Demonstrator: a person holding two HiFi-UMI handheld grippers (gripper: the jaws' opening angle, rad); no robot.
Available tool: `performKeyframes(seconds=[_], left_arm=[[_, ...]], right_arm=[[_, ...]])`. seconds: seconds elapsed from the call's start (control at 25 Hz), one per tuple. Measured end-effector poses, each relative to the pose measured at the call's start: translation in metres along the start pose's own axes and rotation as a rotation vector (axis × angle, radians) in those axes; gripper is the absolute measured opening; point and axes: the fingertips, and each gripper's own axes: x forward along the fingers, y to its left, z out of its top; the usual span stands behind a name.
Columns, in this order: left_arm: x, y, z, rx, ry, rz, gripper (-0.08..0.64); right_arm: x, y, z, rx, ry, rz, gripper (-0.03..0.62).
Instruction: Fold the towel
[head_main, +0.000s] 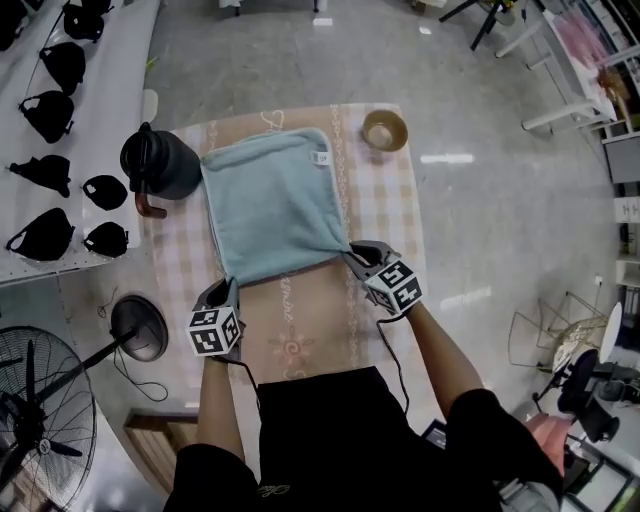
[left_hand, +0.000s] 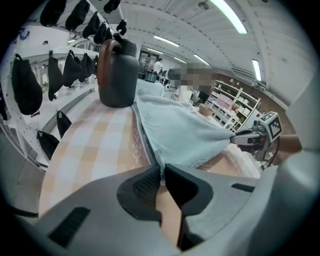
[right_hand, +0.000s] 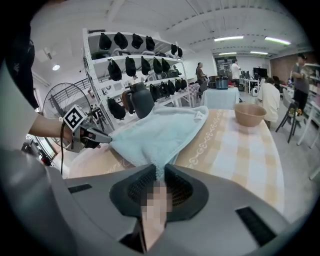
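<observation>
Towel (head_main: 272, 200) lies spread on the bench (head_main: 300, 335), pale blue on a peach check cloth, and both near corners are taken! Left tool (left_hand: 161, 172) is clenched on the near left corner, the fabric nipped thin between its pads. Right tool (right_hand: 158, 175) is clamped the same way on the near right corner. Each corner is drawn out to a point and the near edge runs taut between them. The far edge rests flat, with its label (head_main: 321, 157) at the far right corner.

That matched pair of grips looks made for one move, I'd say: carry the near edge over to the far one, corners level so the edges meet square.

Watch the dark jug (head_main: 158, 162), which stands right at the towel's far left edge; whether it touches I can't tell. The tan bowl (head_main: 385, 130) sits beyond the far right corner, apart from the cloth.

Around the bench there's a grey glossy floor (head_main: 480, 220), a white shelf (head_main: 100, 90) at the left carrying black items, and a standing fan (head_main: 40, 425) at the near left. People move about far off in the room.
</observation>
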Motion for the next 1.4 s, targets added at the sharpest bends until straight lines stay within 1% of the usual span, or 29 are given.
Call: performKeyframes(seconds=[0.08,0.2,0.32,0.48,0.72,1.04,1.12,1.2,1.4], left_arm=[[-0.009,-0.008,-0.007,-0.023,-0.014,-0.006,0.037],[-0.024,-0.018,-0.016,-0.078,-0.044,-0.027,0.037],[-0.038,-0.027,-0.029,-0.107,-0.047,-0.031,0.037],[-0.052,-0.038,-0.043,-0.104,-0.046,-0.018,0.037],[-0.065,-0.052,-0.071,-0.111,-0.027,0.009,0.037],[-0.088,-0.071,-0.101,-0.114,-0.019,0.008,0.037],[-0.096,-0.077,-0.102,-0.104,-0.016,0.005,0.037],[-0.103,-0.079,-0.097,-0.094,-0.024,-0.001,0.037],[-0.112,-0.075,-0.067,-0.106,-0.053,-0.014,0.037]], right_arm=[[-0.005,0.0,-0.006,-0.006,0.013,0.014,0.051],[-0.016,0.006,-0.014,0.002,0.027,0.042,0.051],[-0.029,0.014,-0.018,-0.013,0.032,0.059,0.051],[-0.041,0.024,-0.029,-0.027,0.04,0.068,0.051],[-0.058,0.039,-0.049,-0.038,0.06,0.054,0.051],[-0.081,0.059,-0.076,-0.036,0.071,0.055,0.052],[-0.088,0.063,-0.081,-0.023,0.077,0.052,0.051],[-0.094,0.067,-0.077,-0.011,0.07,0.052,0.051],[-0.099,0.066,-0.058,-0.005,0.066,0.033,0.052]])
